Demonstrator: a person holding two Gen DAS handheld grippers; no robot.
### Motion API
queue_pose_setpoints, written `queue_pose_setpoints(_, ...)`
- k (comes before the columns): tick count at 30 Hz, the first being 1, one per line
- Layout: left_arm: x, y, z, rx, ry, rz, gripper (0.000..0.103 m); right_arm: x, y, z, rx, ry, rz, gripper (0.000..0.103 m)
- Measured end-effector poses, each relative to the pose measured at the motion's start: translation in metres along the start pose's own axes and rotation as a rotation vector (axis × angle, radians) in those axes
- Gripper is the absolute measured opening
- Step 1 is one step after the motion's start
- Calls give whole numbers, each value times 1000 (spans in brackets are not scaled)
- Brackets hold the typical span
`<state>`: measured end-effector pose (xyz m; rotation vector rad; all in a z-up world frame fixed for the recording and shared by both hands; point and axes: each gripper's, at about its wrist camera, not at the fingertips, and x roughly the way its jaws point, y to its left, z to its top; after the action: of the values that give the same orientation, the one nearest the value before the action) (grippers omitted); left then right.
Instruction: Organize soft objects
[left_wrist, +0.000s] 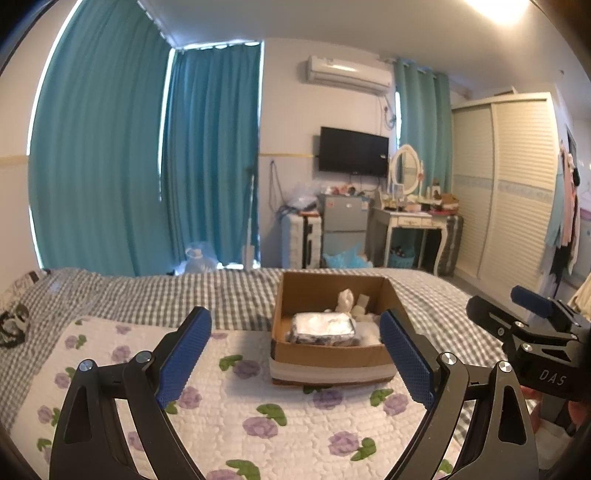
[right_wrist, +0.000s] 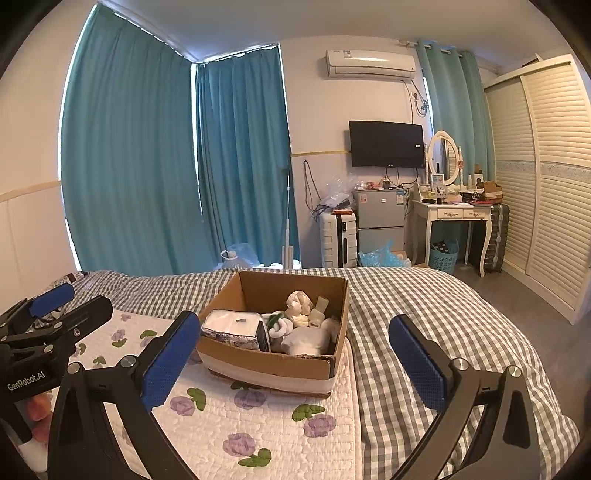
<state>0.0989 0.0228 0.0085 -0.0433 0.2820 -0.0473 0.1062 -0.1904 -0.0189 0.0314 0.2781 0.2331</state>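
Right wrist view: the cardboard box (right_wrist: 275, 334) sits just below the middle of the frame, resting on a white quilted pad with purple flowers (right_wrist: 229, 413) that lies over the grey checked bedspread (right_wrist: 424, 306). Inside the box, a wrapped tissue pack (right_wrist: 232, 328) lies at the left end, and pale rolled socks and cloth bundles (right_wrist: 303, 321) fill the right end. The right gripper (right_wrist: 293, 358) frames the box from the lower part of the picture, its blue-padded fingers spread wide with nothing between them. The left gripper (right_wrist: 55, 314) shows at the left edge; from this angle its fingers look apart.

In the left wrist view the same box (left_wrist: 328, 332) lies right of centre, and the left gripper (left_wrist: 295, 354) stands with its fingers wide apart and empty; the right gripper (left_wrist: 528, 314) enters at the right edge.

Behind the bed, teal curtains (right_wrist: 147, 166) cover the upper left, an air conditioner (right_wrist: 369, 62) hangs above a wall television (right_wrist: 386, 144), a small grey fridge (right_wrist: 378, 221) stands below, a white dressing table with an oval mirror (right_wrist: 448, 210) is beside it, and a slatted wardrobe (right_wrist: 546, 177) fills the right edge.
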Motion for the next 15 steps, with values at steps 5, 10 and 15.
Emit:
queue_pose_setpoints(5, -4, -5, 0, 21, -8, 5, 94, 0, 0, 0, -1, -2, 3, 103)
queue_pose_setpoints(10, -5, -6, 1, 25, -4, 2, 94, -1, -2, 0, 15, -3, 3, 103)
queue_pose_setpoints(15, -5, -6, 1, 29, -7, 6, 94, -2, 0, 1, 14, -7, 2, 103)
